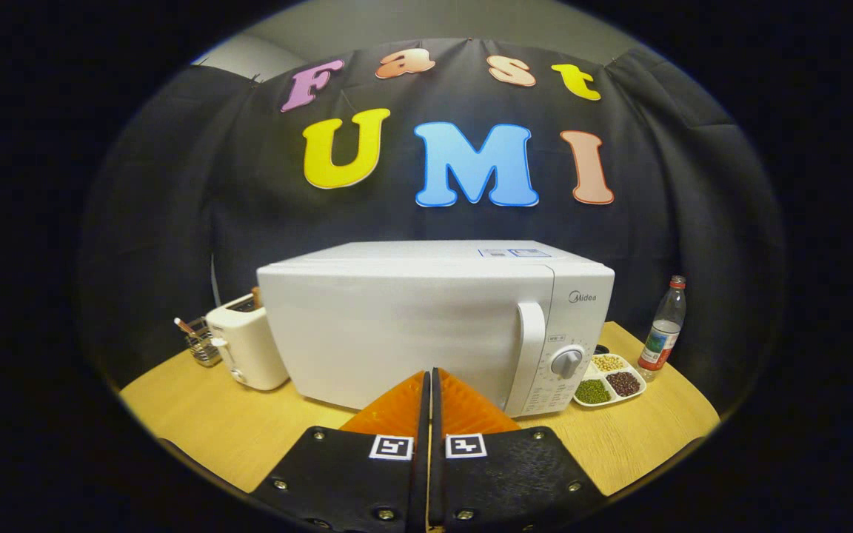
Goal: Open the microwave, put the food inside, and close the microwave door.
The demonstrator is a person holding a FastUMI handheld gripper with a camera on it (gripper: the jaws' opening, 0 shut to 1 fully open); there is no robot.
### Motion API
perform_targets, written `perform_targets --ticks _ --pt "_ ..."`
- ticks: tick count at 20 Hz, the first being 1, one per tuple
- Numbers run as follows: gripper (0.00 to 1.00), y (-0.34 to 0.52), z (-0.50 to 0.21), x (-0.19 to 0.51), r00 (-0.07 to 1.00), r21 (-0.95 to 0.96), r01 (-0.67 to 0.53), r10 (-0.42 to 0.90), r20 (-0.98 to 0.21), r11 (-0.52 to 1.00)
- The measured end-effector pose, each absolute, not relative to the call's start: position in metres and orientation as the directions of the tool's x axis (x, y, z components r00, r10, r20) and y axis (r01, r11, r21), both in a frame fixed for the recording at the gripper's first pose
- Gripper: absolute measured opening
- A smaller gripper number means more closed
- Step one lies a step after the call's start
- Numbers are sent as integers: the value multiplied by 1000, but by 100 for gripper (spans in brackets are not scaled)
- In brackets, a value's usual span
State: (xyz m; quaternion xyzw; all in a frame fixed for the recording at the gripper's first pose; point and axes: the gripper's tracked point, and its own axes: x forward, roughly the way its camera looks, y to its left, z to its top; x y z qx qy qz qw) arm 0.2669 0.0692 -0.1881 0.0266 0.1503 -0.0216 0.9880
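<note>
A white microwave [412,326] stands on the wooden table [197,422], its door closed. The curved door handle [531,355] runs vertically just left of the control panel, whose round dial [566,361] sits beside it. To the right of the microwave lies a white divided dish of food [610,380] holding beans and grains in separate compartments. My gripper [430,377] is shut, fingers pressed together with nothing between them, its tips a short way in front of the microwave door and left of the handle.
A white toaster [247,348] stands left of the microwave, with a small wire basket [201,344] of utensils behind it. A clear plastic bottle [663,326] with a red cap stands right of the food dish. Black cloth hangs behind the table.
</note>
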Motion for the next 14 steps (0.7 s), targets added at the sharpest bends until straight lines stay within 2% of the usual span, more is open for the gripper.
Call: perform_targets --ticks 5,8,14 --pt "2 97 -90 194 980 80 -45 59 -192 996" --pt "2 101 -57 132 990 29 -48 51 -129 998" --pt "2 83 -56 37 995 -20 -37 35 -90 999"
